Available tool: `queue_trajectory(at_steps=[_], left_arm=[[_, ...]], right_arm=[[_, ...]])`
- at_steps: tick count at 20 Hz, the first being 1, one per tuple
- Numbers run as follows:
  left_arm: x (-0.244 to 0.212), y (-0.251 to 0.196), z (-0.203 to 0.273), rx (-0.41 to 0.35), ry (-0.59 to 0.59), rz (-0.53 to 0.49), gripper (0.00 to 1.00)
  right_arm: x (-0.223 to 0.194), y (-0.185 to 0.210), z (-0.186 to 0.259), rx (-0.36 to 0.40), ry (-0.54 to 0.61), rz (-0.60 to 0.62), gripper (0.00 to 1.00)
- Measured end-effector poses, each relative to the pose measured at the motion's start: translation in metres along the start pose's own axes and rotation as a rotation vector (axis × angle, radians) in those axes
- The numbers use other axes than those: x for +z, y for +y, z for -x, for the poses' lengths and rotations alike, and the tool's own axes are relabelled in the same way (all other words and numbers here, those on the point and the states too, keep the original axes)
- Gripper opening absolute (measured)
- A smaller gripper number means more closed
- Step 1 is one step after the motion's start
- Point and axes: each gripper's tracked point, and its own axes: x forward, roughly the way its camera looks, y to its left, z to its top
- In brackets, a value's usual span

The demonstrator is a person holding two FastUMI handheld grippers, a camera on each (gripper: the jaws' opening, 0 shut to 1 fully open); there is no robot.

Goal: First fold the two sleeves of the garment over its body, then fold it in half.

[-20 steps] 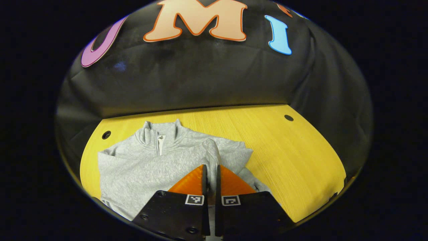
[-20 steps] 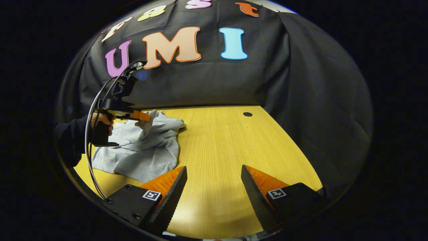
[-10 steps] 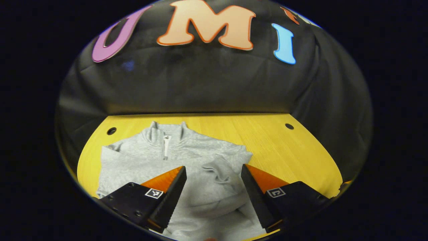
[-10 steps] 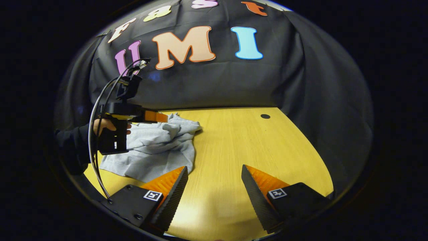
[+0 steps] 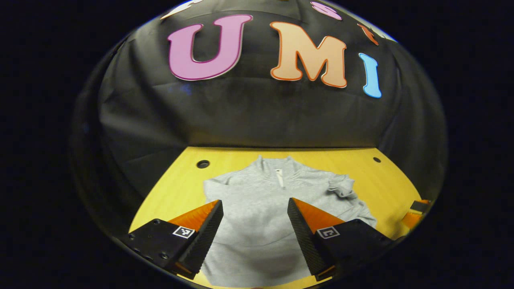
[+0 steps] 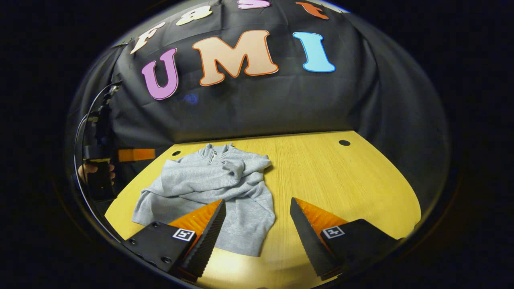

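- In the right gripper view, your left gripper (image 6: 136, 155) shows at the left edge, a hand (image 6: 94, 171) on its handle, off the table (image 6: 341, 176).
- In the left gripper view, your left gripper (image 5: 253, 218) is released, holding nothing, with the grey sweater (image 5: 265, 208) lying low centre between its fingers.
- Your right gripper (image 6: 257, 224) is released too; the sweater (image 6: 209, 188) lies lower left, past its left finger.
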Motion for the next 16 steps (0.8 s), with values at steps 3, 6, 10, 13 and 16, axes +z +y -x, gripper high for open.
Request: queue_trajectory(at_steps=[3,6,10,13,16], left_arm=[[-0.026,0.035,0.016,0.013,0.049,0.052,0.95],[-0.054,0.058,0.027,0.033,0.086,0.114,0.95],[-0.101,0.077,0.038,0.054,0.177,0.124,0.95],[-0.139,0.073,0.044,0.026,0.253,0.126,0.95],[-0.172,0.067,0.049,0.012,0.315,0.134,0.95]], right_arm=[[-0.003,0.012,-0.009,-0.016,0.016,-0.010,0.99],[-0.008,0.017,-0.014,-0.034,0.038,0.010,0.96],[-0.022,0.023,-0.019,-0.044,0.081,0.055,0.96],[-0.036,0.025,-0.023,-0.045,0.127,0.067,0.96],[-0.051,0.023,-0.027,-0.060,0.165,0.110,0.99]])
